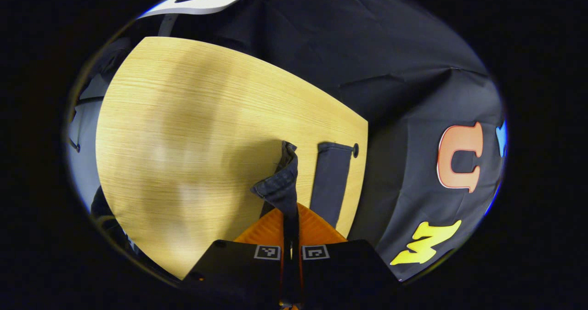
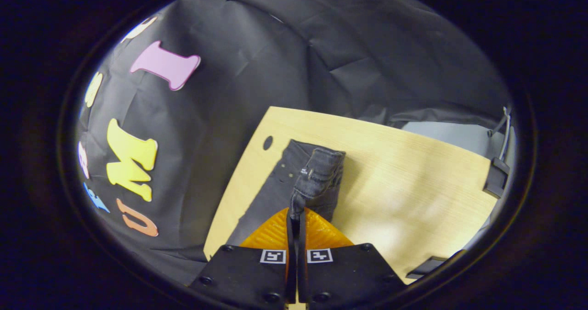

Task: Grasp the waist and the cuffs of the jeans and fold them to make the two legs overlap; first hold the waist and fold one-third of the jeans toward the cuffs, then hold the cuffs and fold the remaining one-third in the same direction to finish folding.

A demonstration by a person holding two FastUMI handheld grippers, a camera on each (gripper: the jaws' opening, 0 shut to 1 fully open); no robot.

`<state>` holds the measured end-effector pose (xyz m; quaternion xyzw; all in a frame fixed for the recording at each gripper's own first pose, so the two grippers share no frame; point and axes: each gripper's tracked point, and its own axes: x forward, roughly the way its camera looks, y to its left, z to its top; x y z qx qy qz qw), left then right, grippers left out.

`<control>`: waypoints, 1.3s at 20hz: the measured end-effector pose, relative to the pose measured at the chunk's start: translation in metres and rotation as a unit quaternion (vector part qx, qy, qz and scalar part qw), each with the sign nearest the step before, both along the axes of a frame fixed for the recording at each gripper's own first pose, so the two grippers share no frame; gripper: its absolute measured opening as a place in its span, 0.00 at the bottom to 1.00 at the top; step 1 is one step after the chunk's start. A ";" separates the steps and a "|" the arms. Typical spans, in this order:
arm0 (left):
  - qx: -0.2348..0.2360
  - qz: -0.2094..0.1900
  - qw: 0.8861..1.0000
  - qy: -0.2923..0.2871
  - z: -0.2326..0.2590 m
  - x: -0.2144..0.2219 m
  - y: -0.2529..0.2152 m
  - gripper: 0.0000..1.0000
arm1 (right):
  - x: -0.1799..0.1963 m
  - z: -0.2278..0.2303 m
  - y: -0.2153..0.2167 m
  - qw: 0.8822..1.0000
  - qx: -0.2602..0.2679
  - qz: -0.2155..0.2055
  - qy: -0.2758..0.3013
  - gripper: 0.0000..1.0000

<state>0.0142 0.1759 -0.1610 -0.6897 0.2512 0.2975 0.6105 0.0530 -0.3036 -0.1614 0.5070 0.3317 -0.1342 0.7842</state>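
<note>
Black cloth hung behind a pale wood counter [image 1: 183,131], and the dark jeans [image 2: 275,186] lay along one edge, near a corner. Left gripper [image 1: 291,236] had its fingers pinched tight on a lifted cuff [image 1: 284,181]; right gripper [image 2: 296,229] was clamped on the waistband [image 2: 319,177] the same way. Denim looked soft but fairly heavy, so I'd guess it sags and drags. The thick hems seemed the safest place to hold.

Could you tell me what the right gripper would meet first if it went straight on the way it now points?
The right gripper, shut on the jeans, would probably carry that denim into the wooden table; depth is unclear.
</note>
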 end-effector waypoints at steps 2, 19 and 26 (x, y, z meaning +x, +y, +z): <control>0.001 0.005 1.000 -0.010 0.008 0.026 0.005 0.03 | 0.026 0.010 0.007 1.000 0.004 0.006 -0.014 0.00; 0.041 -0.010 0.999 0.010 -0.033 0.237 0.024 0.04 | 0.182 -0.029 0.007 0.999 -0.003 -0.012 -0.035 0.02; 0.062 -0.036 0.997 0.040 -0.078 0.269 0.027 0.03 | 0.220 -0.082 0.012 0.999 -0.038 0.004 -0.007 0.02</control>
